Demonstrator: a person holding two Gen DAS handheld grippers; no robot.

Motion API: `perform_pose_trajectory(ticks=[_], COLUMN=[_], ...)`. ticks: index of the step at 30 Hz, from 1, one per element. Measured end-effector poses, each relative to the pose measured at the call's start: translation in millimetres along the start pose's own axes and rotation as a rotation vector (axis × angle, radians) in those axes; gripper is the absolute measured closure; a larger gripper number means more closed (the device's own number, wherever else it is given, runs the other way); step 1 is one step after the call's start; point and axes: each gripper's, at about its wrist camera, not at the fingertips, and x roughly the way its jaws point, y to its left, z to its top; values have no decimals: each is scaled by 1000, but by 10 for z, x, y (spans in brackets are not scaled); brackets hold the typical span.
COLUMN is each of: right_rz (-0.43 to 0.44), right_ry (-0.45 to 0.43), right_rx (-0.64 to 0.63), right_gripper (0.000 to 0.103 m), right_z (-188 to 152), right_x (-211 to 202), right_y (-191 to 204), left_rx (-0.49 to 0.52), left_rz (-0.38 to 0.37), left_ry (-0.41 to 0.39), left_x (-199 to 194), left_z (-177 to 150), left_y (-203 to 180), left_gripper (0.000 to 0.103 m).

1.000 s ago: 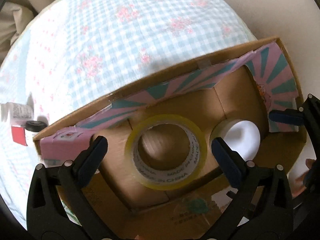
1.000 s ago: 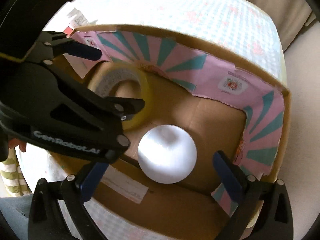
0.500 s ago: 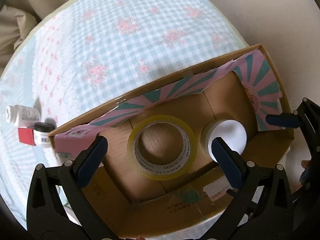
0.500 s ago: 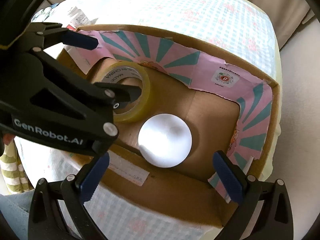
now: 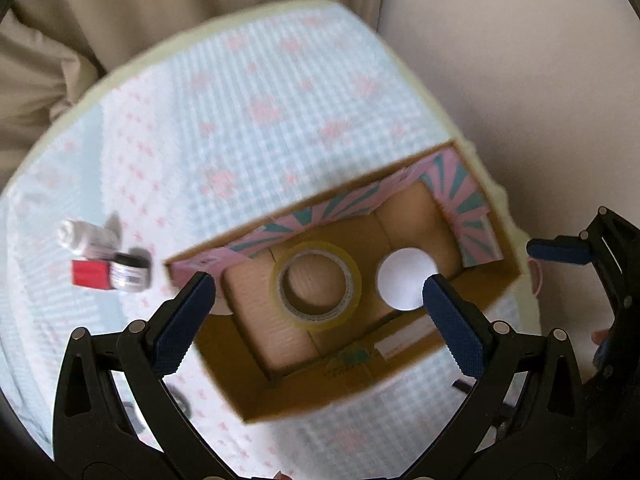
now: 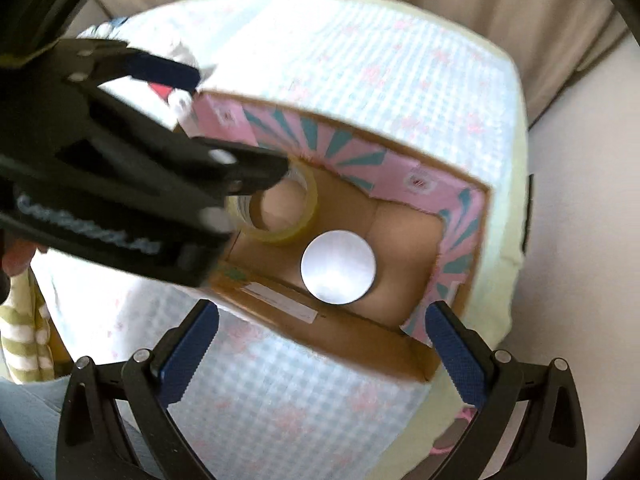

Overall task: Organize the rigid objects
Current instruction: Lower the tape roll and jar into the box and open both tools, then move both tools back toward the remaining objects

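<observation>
From the left wrist camera, the left gripper [image 5: 316,292] has pulled up and back from the cardboard box [image 5: 476,304]. A second ago the box filled the view; now it looks small and far below. The jaws are spread wide and hold nothing. The roll of tape [image 5: 316,283] lies flat on the box floor, and the white round lid [image 5: 406,280] sits just beside it, to its right. So both things are dropped off and stay put. More of the checked cloth [image 5: 260,120] on the tabletop shows now. Out on the cloth, left of the box, lie a white bottle [image 5: 86,236], a small red box [image 5: 90,274] and a little dark-capped jar [image 5: 130,274], close together. I think these are what still needs tidying. At the far right edge, the right gripper [image 5: 576,264] peeks in.

From the right wrist camera, the right gripper [image 6: 320,336] has lifted away too. Its jaws are spread wide and empty, above the near wall of the cardboard box [image 6: 360,332]. The white round lid [image 6: 338,267] rests inside, with the roll of tape [image 6: 280,208] next to it. The left gripper [image 6: 208,112] crosses the upper left, blurry, so it seems to be moving, maybe toward the little things outside the box.
</observation>
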Motion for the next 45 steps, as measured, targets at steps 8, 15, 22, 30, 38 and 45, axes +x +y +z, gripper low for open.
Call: perform_pose_trajectory(ticks=[8, 15, 22, 30, 38, 45], right_rz=[-116, -129, -71, -8, -21, -45], right_ry=[-151, -241, -310, -383, -392, -370], right_rx=[-40, -52, -21, 63, 182, 320], right_gripper=[0, 0, 0, 0, 0, 0], right_z=[114, 313, 535, 725, 763, 761], right_x=[-1026, -1485, -1732, -1703, -1330, -889], right_y=[365, 817, 1387, 2258, 2966, 3366], left_rx=[-55, -163, -196, -208, -114, 70], left_rz=[13, 35, 147, 183, 94, -2], left_ry=[-173, -292, -352, -326, -246, -150], left_x=[-1222, -2050, -2611, -2785, -2416, -1775], left_z=[-122, -540, -1235, -2005, -2663, -2964], left_y=[285, 947, 1776, 2769, 3338, 3546], left_gripper=[0, 0, 0, 0, 0, 0])
